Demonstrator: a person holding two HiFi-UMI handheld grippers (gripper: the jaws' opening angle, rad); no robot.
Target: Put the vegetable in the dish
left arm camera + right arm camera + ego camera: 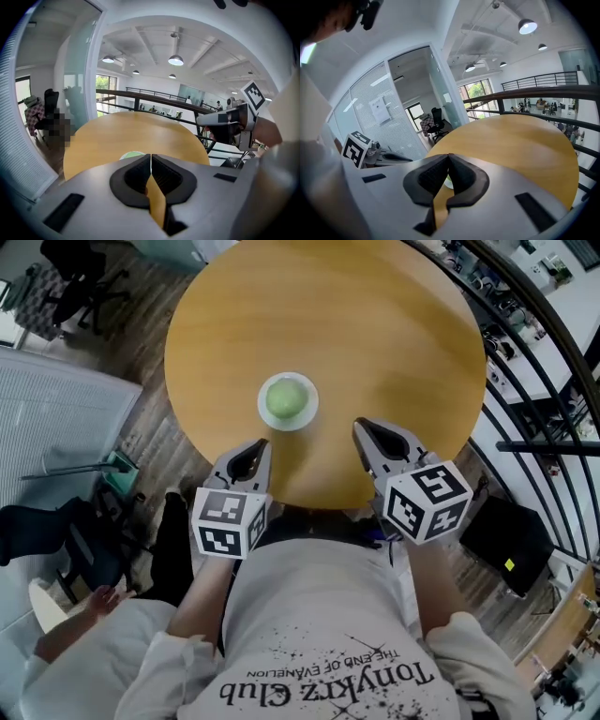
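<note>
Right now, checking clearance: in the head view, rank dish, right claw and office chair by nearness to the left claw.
1. dish, just ahead on the table
2. right claw, across to its right
3. office chair, far off past the table's left edge

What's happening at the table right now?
A person holds the left gripper and the right gripper over the near edge of the round table. Both are shut and hold nothing. The green vegetable lies in the white dish just ahead, between the two grippers, and neither touches it. The job looks done.
</note>
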